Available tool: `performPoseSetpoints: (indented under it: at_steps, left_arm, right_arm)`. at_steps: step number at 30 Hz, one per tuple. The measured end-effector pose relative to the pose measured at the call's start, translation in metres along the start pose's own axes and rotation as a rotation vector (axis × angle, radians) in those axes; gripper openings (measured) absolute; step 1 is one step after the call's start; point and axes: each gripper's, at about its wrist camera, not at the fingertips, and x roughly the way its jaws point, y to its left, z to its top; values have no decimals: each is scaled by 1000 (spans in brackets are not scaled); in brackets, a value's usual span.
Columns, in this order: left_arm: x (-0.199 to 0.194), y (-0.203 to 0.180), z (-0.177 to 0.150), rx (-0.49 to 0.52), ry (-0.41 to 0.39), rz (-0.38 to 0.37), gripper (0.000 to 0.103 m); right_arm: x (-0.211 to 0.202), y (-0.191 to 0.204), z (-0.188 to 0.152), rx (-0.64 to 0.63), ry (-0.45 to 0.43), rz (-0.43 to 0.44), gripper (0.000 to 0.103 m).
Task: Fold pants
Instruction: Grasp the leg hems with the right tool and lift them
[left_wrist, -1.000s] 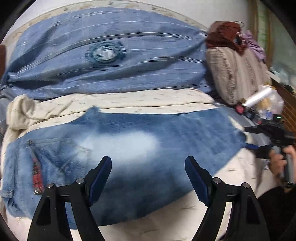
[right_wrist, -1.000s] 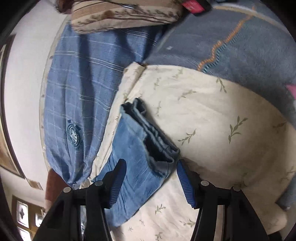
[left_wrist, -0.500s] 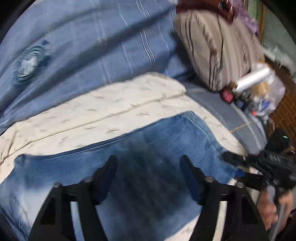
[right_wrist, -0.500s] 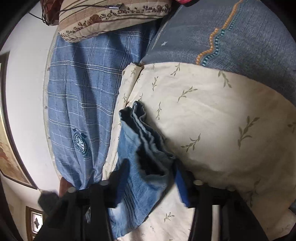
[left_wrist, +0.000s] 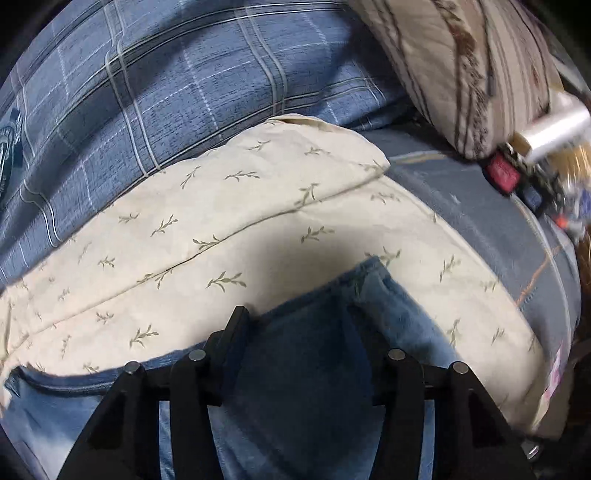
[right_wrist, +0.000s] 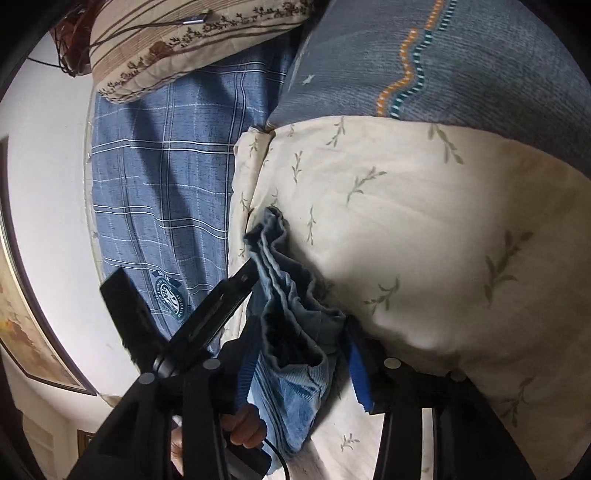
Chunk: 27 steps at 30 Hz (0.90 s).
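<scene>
The blue jeans (left_wrist: 325, 369) lie on a cream leaf-print sheet (left_wrist: 221, 229) on the bed. In the left wrist view my left gripper (left_wrist: 299, 332) straddles the leg hems, its jaws apart with denim between them. In the right wrist view my right gripper (right_wrist: 299, 365) has the bunched hem end of the jeans (right_wrist: 291, 317) between its blue-padded fingers (right_wrist: 358, 376), with a gap still showing. The left gripper's black body (right_wrist: 207, 314) crosses that view at the left, reaching the far hem corner.
A blue plaid cover (left_wrist: 166, 85) lies beyond the cream sheet. A striped beige pillow (left_wrist: 461, 66) lies at the upper right, with a red gadget (left_wrist: 504, 177) and clutter below it. A grey-blue blanket (right_wrist: 424, 59) with an orange zigzag borders the sheet. A white wall (right_wrist: 48, 184) stands at the left.
My left gripper has swung right along the jeans from the middle to the hem end. My right gripper has moved onto the hems and narrowed around them.
</scene>
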Motion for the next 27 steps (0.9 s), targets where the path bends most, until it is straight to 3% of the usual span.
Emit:
performPoseSetpoints:
  at_steps: [3,5,7,16,21,27]
  left_arm:
    - [-14,18,-1,-74,-8,-79,53]
    - [-35,46,-6,-160,-54,-101,53]
    - [-50,67,-15,-200,-56,-114,53]
    - [-104,128,-96,-169,-15,-3,53]
    - [-131,158,-141,-224,-15,21,53]
    - [-161,181,-164,-266,-57,36,53]
  right_arm:
    - [4,11,-1,-82,-3,-33,47]
    - [7,17,-2,-123,0,-63,33]
    - [9,22,-4,-158,-3,-90,28]
    - [8,63,-32,-355,-23,-18,27]
    - [24,91,-68,-493,14,2,27]
    - [55,112,-108,-577,86,-1,27]
